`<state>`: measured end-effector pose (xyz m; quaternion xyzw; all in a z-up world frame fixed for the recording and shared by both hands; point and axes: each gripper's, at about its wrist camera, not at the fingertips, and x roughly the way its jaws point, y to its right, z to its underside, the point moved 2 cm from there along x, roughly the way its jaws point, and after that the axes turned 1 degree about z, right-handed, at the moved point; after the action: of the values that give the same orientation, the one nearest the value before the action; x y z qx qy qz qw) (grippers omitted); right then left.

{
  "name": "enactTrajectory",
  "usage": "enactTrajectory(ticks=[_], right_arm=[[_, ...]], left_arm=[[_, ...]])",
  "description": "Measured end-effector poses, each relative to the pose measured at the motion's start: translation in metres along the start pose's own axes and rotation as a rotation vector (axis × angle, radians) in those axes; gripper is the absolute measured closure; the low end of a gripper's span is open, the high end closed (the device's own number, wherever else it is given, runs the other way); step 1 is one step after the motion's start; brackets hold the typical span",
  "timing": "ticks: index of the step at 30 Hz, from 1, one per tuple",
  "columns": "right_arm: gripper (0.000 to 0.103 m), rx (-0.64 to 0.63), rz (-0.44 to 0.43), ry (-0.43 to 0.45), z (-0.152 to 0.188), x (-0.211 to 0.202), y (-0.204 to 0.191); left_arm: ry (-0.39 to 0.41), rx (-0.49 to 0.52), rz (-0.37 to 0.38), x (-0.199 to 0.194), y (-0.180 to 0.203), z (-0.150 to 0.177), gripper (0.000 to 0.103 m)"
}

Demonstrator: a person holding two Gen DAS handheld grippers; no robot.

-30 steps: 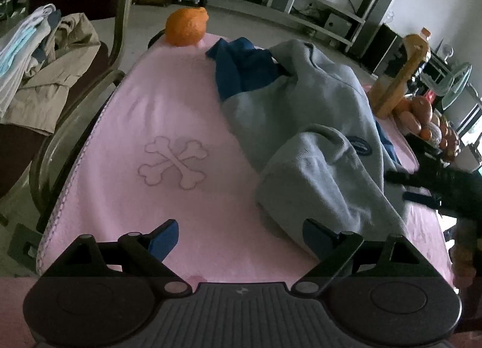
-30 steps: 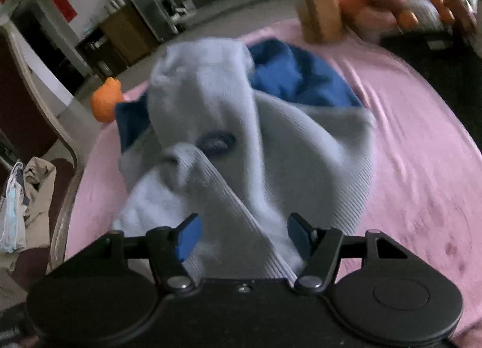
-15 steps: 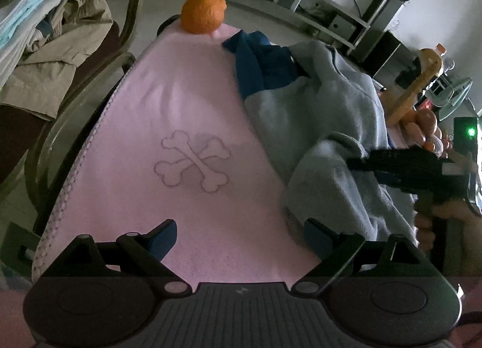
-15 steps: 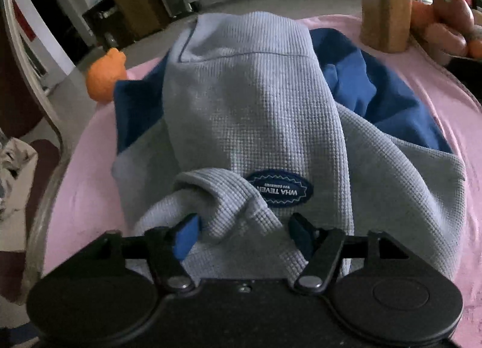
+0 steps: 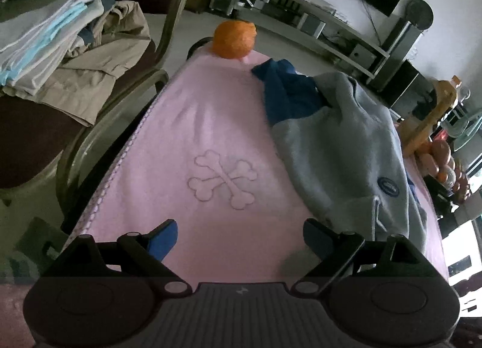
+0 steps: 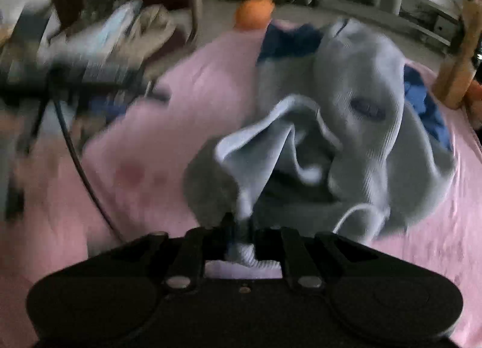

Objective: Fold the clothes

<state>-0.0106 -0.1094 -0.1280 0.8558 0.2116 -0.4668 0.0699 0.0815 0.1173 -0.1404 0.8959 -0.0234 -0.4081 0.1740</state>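
A grey sweater (image 5: 340, 143) with dark blue parts and an oval badge lies crumpled on the right half of a pink cloth (image 5: 186, 143) that covers the table. My left gripper (image 5: 239, 235) is open and empty, low over the pink cloth, left of the sweater's near edge. In the right wrist view my right gripper (image 6: 241, 227) is shut on a fold of the sweater's (image 6: 355, 112) near edge, and the cloth lifts towards the camera. The left gripper (image 6: 99, 76) shows blurred at the left there.
An orange (image 5: 234, 39) sits at the table's far end. A chair (image 5: 90, 82) heaped with folded clothes stands on the left. A wooden block (image 5: 427, 124) and a pile of fruit (image 5: 446, 167) stand at the right edge. A crossed-bones pattern (image 5: 223, 179) marks the cloth.
My right gripper has closed on the sweater's near edge and pulled it up and back. It has left the left wrist view. The left gripper stayed open.
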Motion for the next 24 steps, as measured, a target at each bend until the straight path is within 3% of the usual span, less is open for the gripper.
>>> enactTrajectory(ticks=[4, 6, 9, 13, 16, 19, 24], right_arm=[[0.056, 0.262, -0.057, 0.111, -0.002, -0.031, 0.046], [0.048, 0.407, -0.075, 0.197, -0.007, -0.050, 0.079], [0.045, 0.654, -0.042, 0.330, -0.003, -0.070, 0.141], [0.045, 0.962, -0.096, 0.419, 0.002, -0.071, 0.214], [0.045, 1.013, -0.108, 0.452, -0.009, -0.062, 0.246], [0.045, 0.978, -0.048, 0.434, -0.024, -0.037, 0.264], [0.047, 1.046, -0.011, 0.320, -0.022, 0.025, 0.276]], left_arm=[[0.005, -0.011, 0.008, 0.000, -0.001, 0.001, 0.013], [0.003, -0.020, 0.013, 0.001, -0.001, 0.002, 0.013], [-0.009, -0.008, 0.019, 0.006, 0.004, 0.003, 0.013], [-0.018, 0.012, 0.033, 0.012, 0.011, 0.004, 0.013], [-0.005, 0.024, 0.048, 0.013, 0.017, 0.004, 0.013], [-0.002, 0.057, 0.048, 0.017, 0.027, 0.001, 0.013], [-0.012, 0.048, 0.050, 0.040, 0.043, -0.039, 0.016]])
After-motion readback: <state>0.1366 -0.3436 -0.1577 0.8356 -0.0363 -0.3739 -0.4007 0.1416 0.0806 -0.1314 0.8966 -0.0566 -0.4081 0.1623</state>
